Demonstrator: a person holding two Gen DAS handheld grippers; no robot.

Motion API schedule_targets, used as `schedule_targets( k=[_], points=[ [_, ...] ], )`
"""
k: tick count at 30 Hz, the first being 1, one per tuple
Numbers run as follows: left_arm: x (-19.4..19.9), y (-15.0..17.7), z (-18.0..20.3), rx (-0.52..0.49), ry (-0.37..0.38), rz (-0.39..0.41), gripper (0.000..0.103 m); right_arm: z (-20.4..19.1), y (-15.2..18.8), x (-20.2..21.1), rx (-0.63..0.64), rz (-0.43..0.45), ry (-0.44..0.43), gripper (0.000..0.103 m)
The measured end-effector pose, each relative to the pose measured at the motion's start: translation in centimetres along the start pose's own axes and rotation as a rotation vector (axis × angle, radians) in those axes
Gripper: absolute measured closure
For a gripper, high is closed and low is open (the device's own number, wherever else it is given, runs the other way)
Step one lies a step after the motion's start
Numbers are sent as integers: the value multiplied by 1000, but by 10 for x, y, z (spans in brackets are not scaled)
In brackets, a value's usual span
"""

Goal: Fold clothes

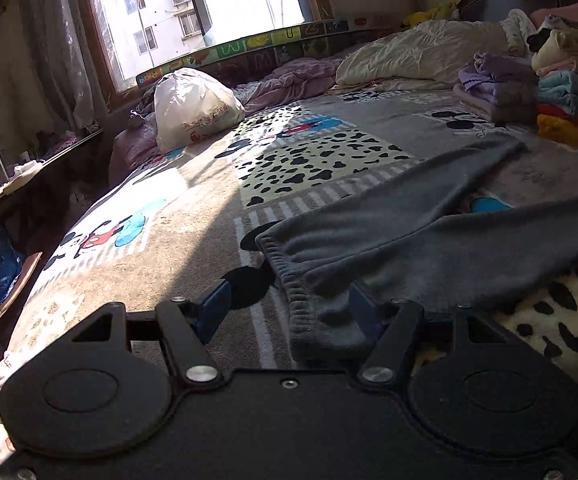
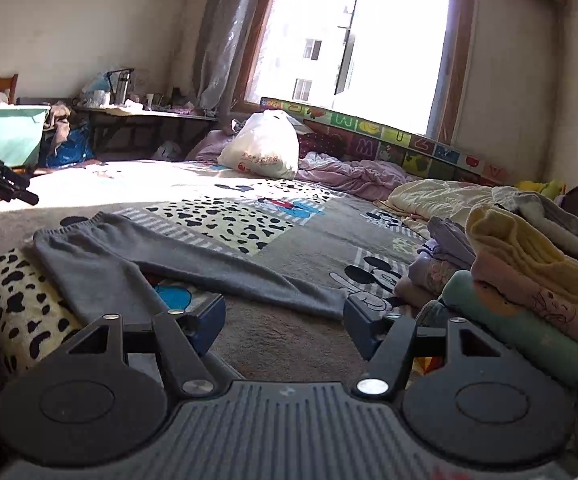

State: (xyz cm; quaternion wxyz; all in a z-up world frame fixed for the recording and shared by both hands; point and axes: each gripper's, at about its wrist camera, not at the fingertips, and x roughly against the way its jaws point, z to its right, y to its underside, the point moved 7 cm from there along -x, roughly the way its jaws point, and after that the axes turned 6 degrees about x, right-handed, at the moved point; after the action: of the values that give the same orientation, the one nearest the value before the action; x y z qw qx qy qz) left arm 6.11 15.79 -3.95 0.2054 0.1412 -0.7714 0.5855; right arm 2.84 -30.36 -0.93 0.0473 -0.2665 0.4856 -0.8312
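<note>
Grey trousers [image 2: 161, 264] are laid flat on the bed [image 2: 289, 336], waistband upper left, legs pointing lower right. Both grippers' jaws are held wide open, empty: left gripper [image 1: 289, 308], right gripper [image 2: 285, 320].

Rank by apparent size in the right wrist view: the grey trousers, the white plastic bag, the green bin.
1. Grey trousers, clearly the largest, though also nearest the camera.
2. White plastic bag.
3. Green bin; it looks close to the bag in size, and the frame edge cuts it off, so this order is unsure.
</note>
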Motion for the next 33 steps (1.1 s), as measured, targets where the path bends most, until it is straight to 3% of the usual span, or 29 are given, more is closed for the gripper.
schedule_targets(
  k=[8,11,15,20,25,27,31,33],
  points=[
    [-11,36,50,-441,-73,-37,38,-94,43,-14,560,-268,-143,50],
    [-17,42,57,-532,-97,-54,38,-105,62,-28,636,-363,-157,58],
    [-25,42,55,-554,-117,-70,38,-101,79,-44,611,-440,-143,60],
    [-33,42,54,-574,-120,-72,38,-102,86,-40,629,-434,-121,61],
    [-45,48,63,-669,-142,-72,38,-118,97,-30,756,-382,-62,62],
    [-45,48,61,-663,-143,-68,38,-120,98,-27,782,-375,-48,62],
    [-45,46,55,-640,-145,-64,38,-126,100,-23,832,-361,-21,76],
    [-46,49,55,-647,-148,-66,38,-129,101,-20,857,-354,-8,76]
  ],
)
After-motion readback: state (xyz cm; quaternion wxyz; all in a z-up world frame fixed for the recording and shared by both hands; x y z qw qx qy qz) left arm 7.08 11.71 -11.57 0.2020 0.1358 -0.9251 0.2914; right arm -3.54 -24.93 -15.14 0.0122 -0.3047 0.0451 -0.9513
